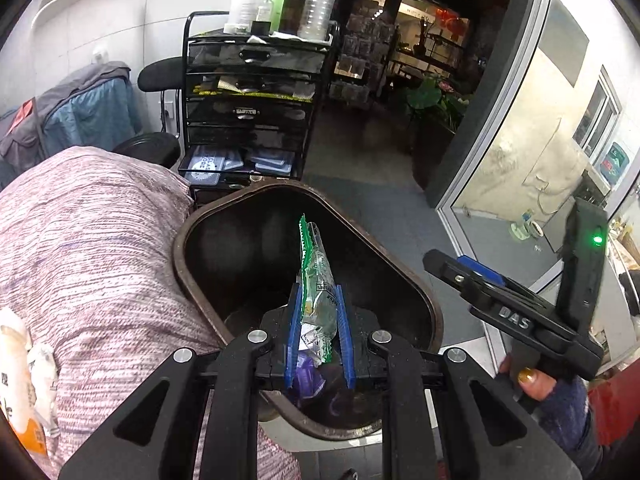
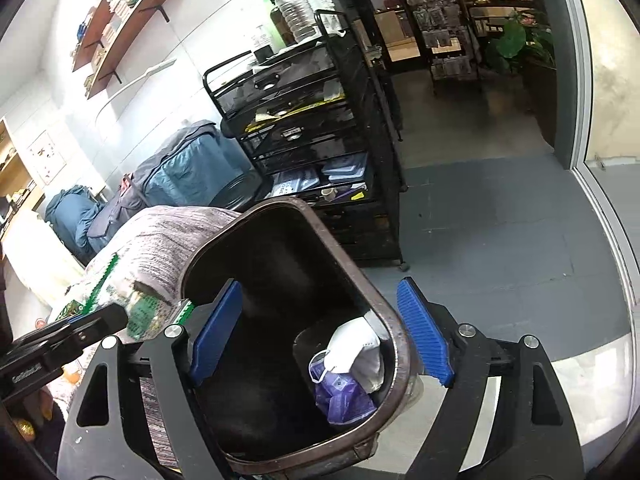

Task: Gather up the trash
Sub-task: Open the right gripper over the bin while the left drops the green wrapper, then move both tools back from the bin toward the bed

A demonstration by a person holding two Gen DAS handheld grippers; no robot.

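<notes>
My left gripper [image 1: 318, 320] is shut on a clear plastic wrapper with a green edge [image 1: 316, 280] and holds it over the open dark brown trash bin [image 1: 188, 280]. The wrapper also shows in the right wrist view [image 2: 140, 308], held in the left gripper at the left. My right gripper [image 2: 320, 328] is open and empty, with its jaws astride the bin's right rim [image 2: 396, 332]. Inside the bin lie a white face mask [image 2: 356, 348] and a purple wrapper [image 2: 342, 396]. The right gripper also shows in the left wrist view [image 1: 464, 268], to the right of the bin.
A bed with a pink-grey striped cover [image 1: 88, 248] borders the bin on the left, with white and orange packets [image 1: 24, 380] on it. A black mesh drawer cart [image 1: 252, 112] topped with bottles stands behind the bin. A glass door [image 1: 520, 152] is at the right.
</notes>
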